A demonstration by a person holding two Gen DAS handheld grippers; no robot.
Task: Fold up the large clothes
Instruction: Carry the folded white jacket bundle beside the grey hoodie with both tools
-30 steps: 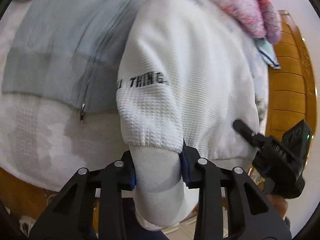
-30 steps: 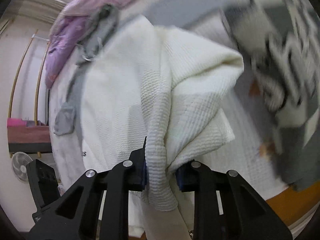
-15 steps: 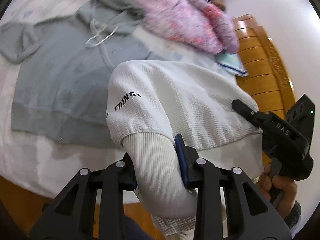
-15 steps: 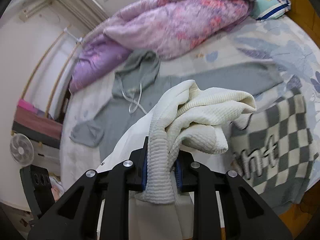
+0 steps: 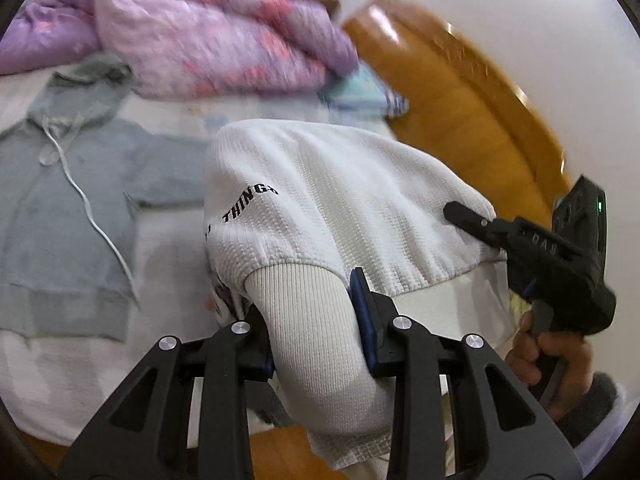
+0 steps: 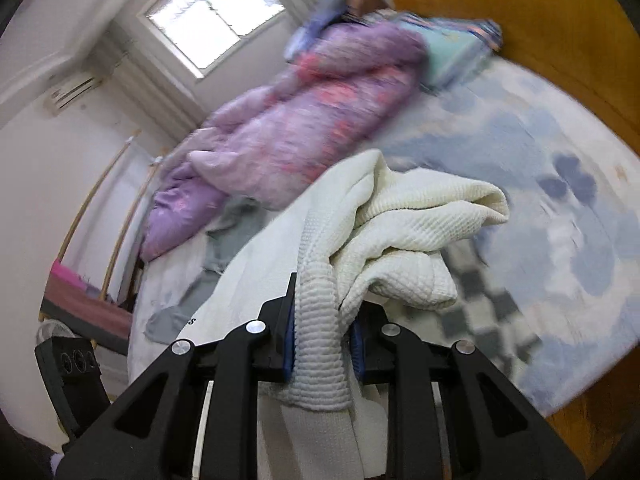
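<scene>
A white waffle-knit sweater (image 5: 340, 200) with black lettering hangs lifted above the bed between both grippers. My left gripper (image 5: 316, 320) is shut on its ribbed cuff and hem. The right gripper (image 5: 520, 248) shows at the right of the left wrist view, a hand on its handle, holding the other end. In the right wrist view my right gripper (image 6: 324, 336) is shut on a bunched ribbed edge of the sweater (image 6: 400, 232), whose folds pile up in front of the fingers.
A grey zip hoodie (image 5: 68, 216) lies flat on the bed at left. A purple-pink quilt (image 5: 208, 40) is heaped at the far side beside a pillow (image 5: 364, 92). The wooden bed frame (image 5: 472, 120) runs along the right. A checkered garment (image 6: 488, 292) lies on the floral sheet (image 6: 560, 200).
Both grippers have risen and pulled back from the bed with the white sweater in them. More of the quilt, the window and the wooden frame has come into view.
</scene>
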